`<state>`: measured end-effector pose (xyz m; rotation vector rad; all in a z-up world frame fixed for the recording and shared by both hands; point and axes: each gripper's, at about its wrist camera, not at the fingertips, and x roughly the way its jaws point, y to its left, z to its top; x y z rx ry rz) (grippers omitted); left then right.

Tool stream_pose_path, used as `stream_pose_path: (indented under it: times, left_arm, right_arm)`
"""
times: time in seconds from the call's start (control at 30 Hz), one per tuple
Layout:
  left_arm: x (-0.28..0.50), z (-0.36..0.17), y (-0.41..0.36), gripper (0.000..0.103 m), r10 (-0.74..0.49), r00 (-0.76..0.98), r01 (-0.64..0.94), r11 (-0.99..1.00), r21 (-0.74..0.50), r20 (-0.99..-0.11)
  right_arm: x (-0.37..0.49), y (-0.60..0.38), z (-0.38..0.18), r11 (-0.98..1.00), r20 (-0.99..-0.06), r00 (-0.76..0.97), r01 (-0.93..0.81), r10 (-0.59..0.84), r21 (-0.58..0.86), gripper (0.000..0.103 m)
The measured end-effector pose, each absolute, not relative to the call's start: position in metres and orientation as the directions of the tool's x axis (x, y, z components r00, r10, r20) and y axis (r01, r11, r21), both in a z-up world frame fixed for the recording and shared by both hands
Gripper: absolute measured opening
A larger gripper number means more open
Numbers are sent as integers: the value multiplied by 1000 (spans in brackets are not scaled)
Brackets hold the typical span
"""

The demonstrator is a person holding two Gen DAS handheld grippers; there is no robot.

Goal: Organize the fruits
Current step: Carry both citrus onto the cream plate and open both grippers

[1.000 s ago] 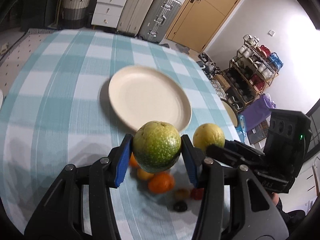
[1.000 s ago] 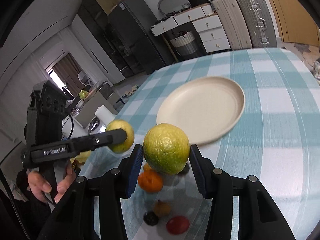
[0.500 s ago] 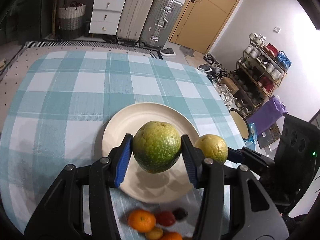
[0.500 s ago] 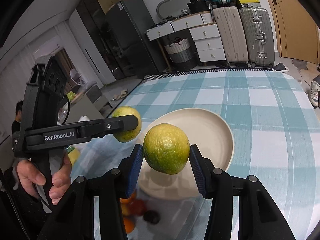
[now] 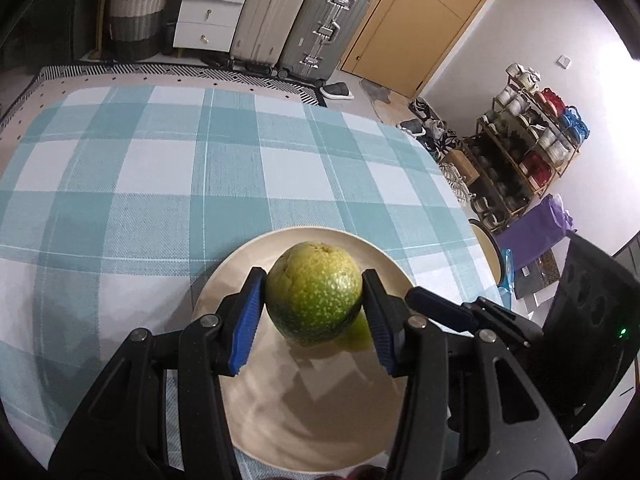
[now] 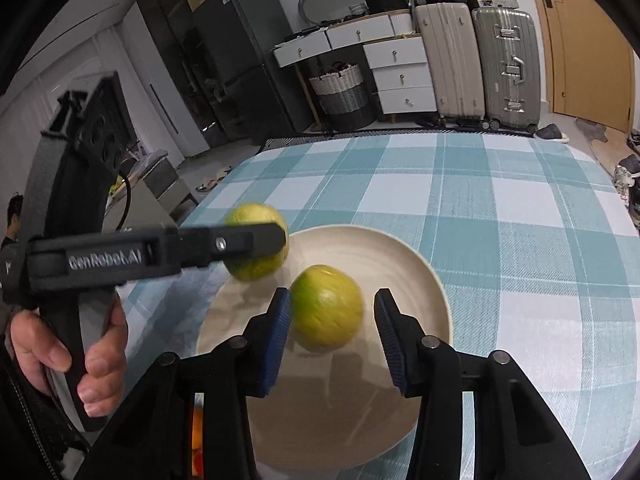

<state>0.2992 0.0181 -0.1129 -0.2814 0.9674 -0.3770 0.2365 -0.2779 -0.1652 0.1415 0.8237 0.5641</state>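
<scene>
My left gripper [image 5: 314,312] is shut on a mottled green citrus fruit [image 5: 314,298] and holds it over the cream plate [image 5: 320,412]; this fruit also shows in the right wrist view [image 6: 256,240], above the plate's left rim [image 6: 436,280]. My right gripper [image 6: 332,332] has opened; its yellow-green citrus fruit [image 6: 326,308] is blurred between the spread fingers, touching the left pad and clear of the right, just over the plate. A sliver of this fruit [image 5: 358,332] shows behind the left one.
The plate lies on a teal and white checked tablecloth [image 5: 160,184]. Small orange fruit [image 6: 197,432] shows at the near edge behind the right gripper's left finger. Suitcases [image 5: 304,20], drawers and a shoe rack [image 5: 532,148] stand beyond the table.
Both grippers moved forward and down over the plate. The right gripper opened and its fruit has come free of the right pad. The small fruits have slipped out of view below.
</scene>
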Motion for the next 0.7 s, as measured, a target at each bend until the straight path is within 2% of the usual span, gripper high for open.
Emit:
stream_pose_path:
  times: [0.13, 0.2, 0.23, 0.33, 0.4, 0.7]
  left_arm:
    - [301, -123, 18, 46, -413, 516, 173, 908, -381, -751]
    - [304, -125, 22, 51, -386, 521, 137, 918, -371, -762]
    - [305, -125, 21, 60, -380, 518, 139, 921, -363, -766]
    - [300, -121, 21, 65, -391, 520, 160, 918, -362, -760]
    - [295, -115, 22, 65, -381, 531, 165, 922, -349, -757]
    - [264, -93, 29, 65, -372, 557, 160, 925, -344, -742]
  right_arm:
    - [237, -276, -168, 853, -652, 559, -422, 512, 308, 45]
    - [238, -278, -171, 862, -656, 565, -398, 501, 315, 45]
    - [239, -280, -174, 859, -659, 556, -392, 507, 330, 45]
    - [237, -282, -176, 861, -666, 550, -384, 504, 334, 46]
    - [232, -284, -174, 865, -660, 562, -383, 497, 325, 51]
    - [204, -298, -148, 872, -618, 617, -373, 487, 315, 52]
